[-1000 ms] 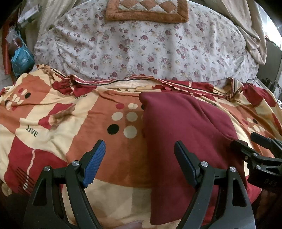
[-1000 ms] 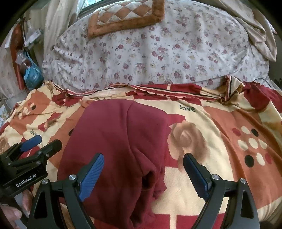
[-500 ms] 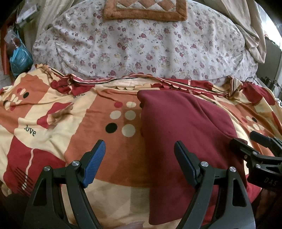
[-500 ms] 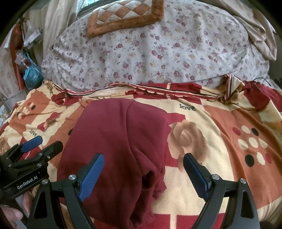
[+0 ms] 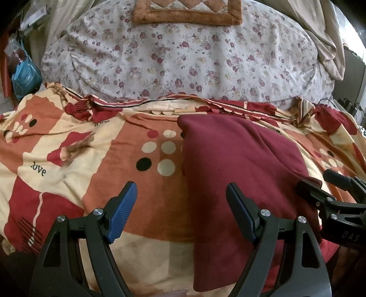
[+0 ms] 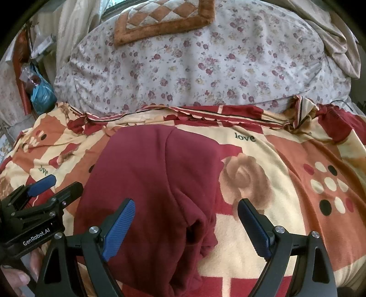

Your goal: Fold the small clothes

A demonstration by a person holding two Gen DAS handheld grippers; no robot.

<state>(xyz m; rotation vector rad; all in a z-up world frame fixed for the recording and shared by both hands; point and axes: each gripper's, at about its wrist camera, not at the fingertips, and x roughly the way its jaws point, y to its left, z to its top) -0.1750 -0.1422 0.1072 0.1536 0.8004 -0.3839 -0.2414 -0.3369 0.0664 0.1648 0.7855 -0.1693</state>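
A dark red garment (image 5: pixel 231 169) lies partly folded on a patterned blanket (image 5: pixel 91 160); it also shows in the right wrist view (image 6: pixel 146 182), with a bunched sleeve or cuff (image 6: pixel 201 235) at its near right edge. My left gripper (image 5: pixel 180 210) is open and empty, above the garment's left edge. My right gripper (image 6: pixel 186 226) is open and empty, above the bunched part. Each gripper shows in the other's view: the right gripper (image 5: pixel 331 194) at the garment's right side, the left gripper (image 6: pixel 45 192) at its left side.
A large floral cushion (image 5: pixel 183 57) with a brown quilted mat (image 5: pixel 187 11) on top lies behind the blanket. A blue bag (image 5: pixel 25 75) and clutter sit at the far left. Beige fabric (image 5: pixel 324 38) hangs at the far right.
Both grippers have stayed open and nearly still. The view has shifted only slightly; the garment has not visibly moved.
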